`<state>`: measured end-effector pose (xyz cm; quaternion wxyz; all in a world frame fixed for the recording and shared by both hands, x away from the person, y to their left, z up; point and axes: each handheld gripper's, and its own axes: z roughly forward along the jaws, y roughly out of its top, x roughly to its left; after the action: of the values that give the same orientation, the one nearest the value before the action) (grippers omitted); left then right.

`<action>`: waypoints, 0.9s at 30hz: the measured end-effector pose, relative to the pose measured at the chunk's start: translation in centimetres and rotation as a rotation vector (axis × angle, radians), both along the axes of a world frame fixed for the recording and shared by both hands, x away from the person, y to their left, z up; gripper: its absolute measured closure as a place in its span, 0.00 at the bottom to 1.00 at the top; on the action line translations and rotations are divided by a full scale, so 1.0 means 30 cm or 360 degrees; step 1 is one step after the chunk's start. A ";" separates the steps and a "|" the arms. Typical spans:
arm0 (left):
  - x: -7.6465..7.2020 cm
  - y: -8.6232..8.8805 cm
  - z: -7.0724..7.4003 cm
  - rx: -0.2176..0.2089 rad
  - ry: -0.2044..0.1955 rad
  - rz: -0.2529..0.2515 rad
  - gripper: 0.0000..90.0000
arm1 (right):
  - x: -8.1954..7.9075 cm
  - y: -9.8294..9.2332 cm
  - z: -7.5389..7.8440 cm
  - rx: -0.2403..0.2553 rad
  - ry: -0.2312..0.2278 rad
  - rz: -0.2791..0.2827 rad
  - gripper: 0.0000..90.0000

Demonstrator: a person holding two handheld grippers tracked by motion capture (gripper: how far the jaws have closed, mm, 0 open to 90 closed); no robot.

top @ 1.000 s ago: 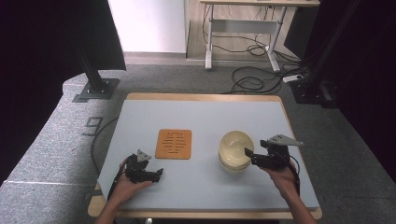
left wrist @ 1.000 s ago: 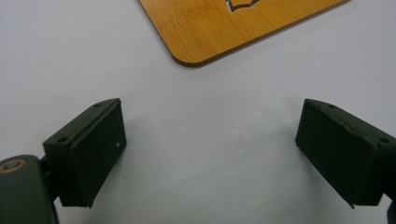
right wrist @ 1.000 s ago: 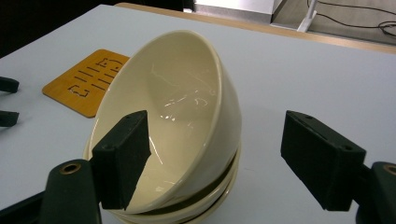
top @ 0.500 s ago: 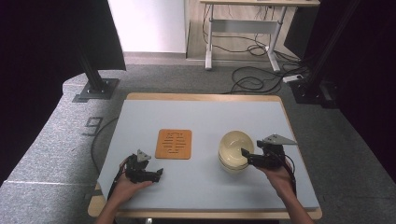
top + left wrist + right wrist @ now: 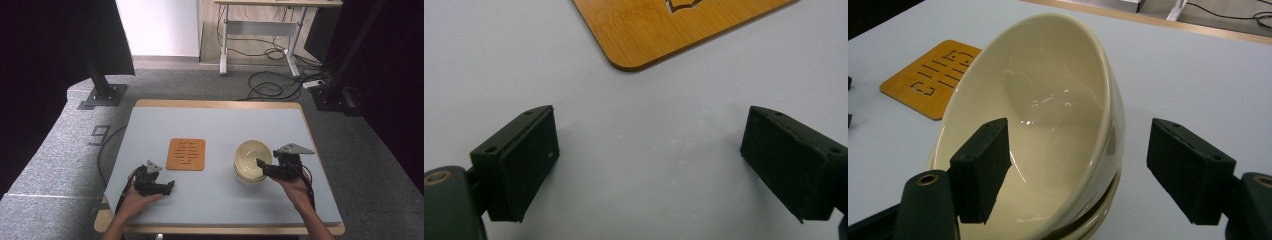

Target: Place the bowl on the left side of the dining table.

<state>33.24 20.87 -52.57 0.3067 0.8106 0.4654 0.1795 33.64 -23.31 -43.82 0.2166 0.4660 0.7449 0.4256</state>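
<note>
Two cream bowls (image 5: 251, 159) sit stacked on the right half of the blue-grey table (image 5: 220, 120). In the right gripper view the upper bowl (image 5: 1048, 100) looks tilted over the rim of the lower one (image 5: 1103, 215). My right gripper (image 5: 261, 165) is open and straddles the upper bowl's right rim, with one jaw inside the bowl, the other outside and neither pad touching. My left gripper (image 5: 169, 186) rests open at the front left, nothing between its jaws (image 5: 649, 165). It points toward a corner of the bamboo mat (image 5: 664, 25).
The orange bamboo mat (image 5: 186, 154) with cut-out slots lies flat at the table's middle, left of the bowls; it also lies beyond the bowl (image 5: 928, 80). Past the far edge stand a stand base (image 5: 102, 95), a desk frame and floor cables (image 5: 270, 85).
My right gripper has slid a little to the left, bringing its jaws over the bowl's rim. The left gripper, mat and bowls have stayed put.
</note>
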 end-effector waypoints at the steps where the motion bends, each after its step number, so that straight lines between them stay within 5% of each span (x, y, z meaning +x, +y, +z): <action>1: 0.000 0.000 0.000 0.0000 0.0000 0.0000 0.09 | 0.001 0.001 -0.001 -0.0003 0.0002 0.0000 0.28; 27: 0.000 0.000 0.000 0.0001 0.0000 0.0000 0.09 | 0.021 0.017 -0.023 -0.0058 0.0056 -0.0036 0.31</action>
<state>33.24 20.88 -52.58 0.3066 0.8107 0.4652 0.1796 34.27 -22.79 -44.51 0.2166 0.4777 0.7509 0.4012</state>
